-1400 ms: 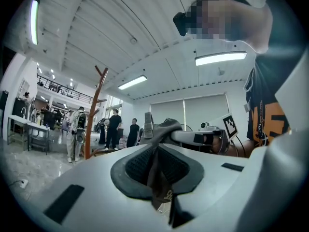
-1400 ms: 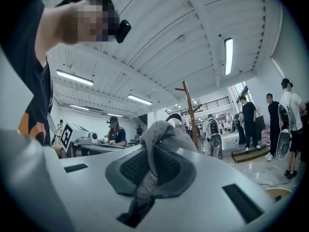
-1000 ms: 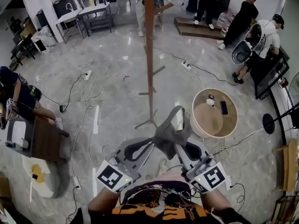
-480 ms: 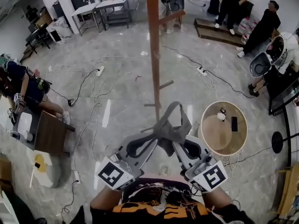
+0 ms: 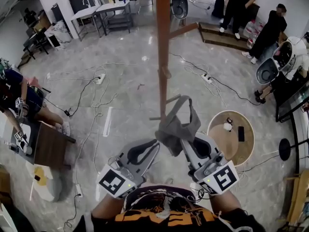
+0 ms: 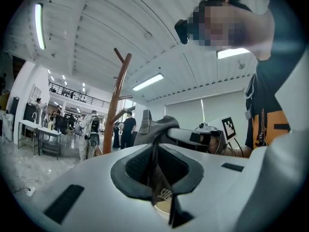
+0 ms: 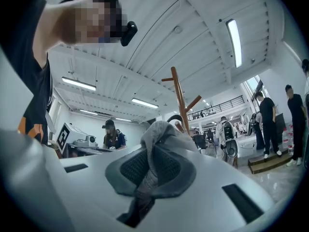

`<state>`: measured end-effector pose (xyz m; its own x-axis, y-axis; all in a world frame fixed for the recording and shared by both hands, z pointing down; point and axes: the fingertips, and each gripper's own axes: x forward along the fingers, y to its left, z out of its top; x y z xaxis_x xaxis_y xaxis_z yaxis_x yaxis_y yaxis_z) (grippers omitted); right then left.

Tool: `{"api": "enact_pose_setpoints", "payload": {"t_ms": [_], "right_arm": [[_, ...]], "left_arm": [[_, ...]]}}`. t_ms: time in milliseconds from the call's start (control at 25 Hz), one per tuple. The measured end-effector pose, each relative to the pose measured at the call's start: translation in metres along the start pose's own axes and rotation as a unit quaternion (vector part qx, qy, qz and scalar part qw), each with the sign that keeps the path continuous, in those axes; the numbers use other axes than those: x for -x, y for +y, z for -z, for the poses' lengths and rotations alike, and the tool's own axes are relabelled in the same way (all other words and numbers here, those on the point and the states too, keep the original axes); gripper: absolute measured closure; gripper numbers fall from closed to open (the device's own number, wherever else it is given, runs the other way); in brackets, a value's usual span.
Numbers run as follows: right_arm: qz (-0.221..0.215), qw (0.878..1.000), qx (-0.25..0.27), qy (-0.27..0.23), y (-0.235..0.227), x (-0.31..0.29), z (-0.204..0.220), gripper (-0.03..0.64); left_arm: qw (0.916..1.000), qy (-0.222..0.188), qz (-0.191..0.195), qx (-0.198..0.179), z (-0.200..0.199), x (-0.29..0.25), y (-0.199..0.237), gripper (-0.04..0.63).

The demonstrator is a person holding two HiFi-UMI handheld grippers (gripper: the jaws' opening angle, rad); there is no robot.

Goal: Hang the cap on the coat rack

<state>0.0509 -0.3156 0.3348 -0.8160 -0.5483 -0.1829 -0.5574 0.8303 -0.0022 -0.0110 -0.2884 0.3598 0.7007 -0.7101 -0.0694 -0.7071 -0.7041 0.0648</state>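
bright ceiling strip lights, fisheye edges dark, floor glare.

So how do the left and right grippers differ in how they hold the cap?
The left gripper pinches a thin, flat strip of the cap; the right gripper clamps a thicker, bunched fold. The left gripper's piece looks dark and carries a small label, the right gripper's is plain grey. Both are shut on the cap.

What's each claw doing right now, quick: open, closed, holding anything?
Left claw: closed, gripping one side of the cap.
Right claw: closed, gripping the other side of the same cap.
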Motion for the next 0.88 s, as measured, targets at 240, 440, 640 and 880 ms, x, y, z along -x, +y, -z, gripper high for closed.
{"api": "enact_pose_setpoints", "payload": {"t_ms": [240, 440, 640, 880], "right_arm": [[0.016, 0.999, 0.032, -0.003, -0.012, -0.037, -0.014, 0.589], [0.024, 0.999, 0.041, 0.005, -0.023, -0.072, -0.019, 0.589], [0.045, 0.998, 0.008, 0.053, -0.047, -0.108, 0.005, 0.589], [0.069, 0.993, -0.018, 0.091, -0.064, -0.127, 0.048, 0.589]], "left_arm": [[0.9998, -0.019, 0.01, -0.003, -0.009, 0.017, 0.024, 0.543], [0.9999, -0.011, -0.007, -0.005, -0.001, 0.043, 0.044, 0.543], [0.9996, -0.012, -0.026, 0.006, -0.007, 0.064, 0.058, 0.543], [0.9986, -0.01, -0.052, 0.011, -0.005, 0.088, 0.071, 0.543]]}}
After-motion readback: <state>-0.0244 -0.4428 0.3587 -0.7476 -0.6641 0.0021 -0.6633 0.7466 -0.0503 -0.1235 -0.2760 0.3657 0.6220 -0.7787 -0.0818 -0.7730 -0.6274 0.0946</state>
